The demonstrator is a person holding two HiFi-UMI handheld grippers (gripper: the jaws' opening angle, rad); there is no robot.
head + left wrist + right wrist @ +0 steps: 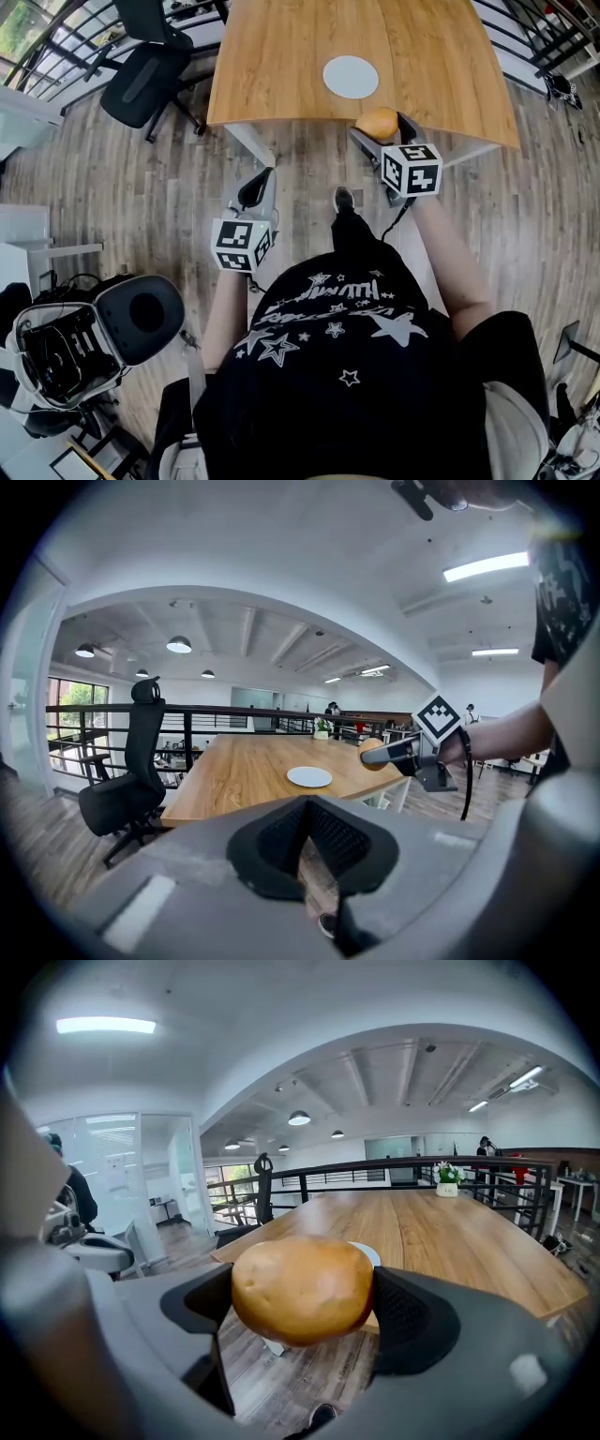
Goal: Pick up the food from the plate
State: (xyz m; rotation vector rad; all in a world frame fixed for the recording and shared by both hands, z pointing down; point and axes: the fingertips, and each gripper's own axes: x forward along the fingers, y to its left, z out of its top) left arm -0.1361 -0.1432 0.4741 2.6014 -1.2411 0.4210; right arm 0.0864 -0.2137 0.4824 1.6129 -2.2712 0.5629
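Potato [302, 1288], long axis crosswise from finger to finger, sits clamped between the right gripper's [300, 1299] fingers [412, 1321]; the plate [351, 77] lies on the bench [281, 66] beyond them. Left gripper's [307, 841] fingers are clenched, empty.

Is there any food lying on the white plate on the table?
No, the plate is bare, and the potato is clamped between the jaws of the right gripper.
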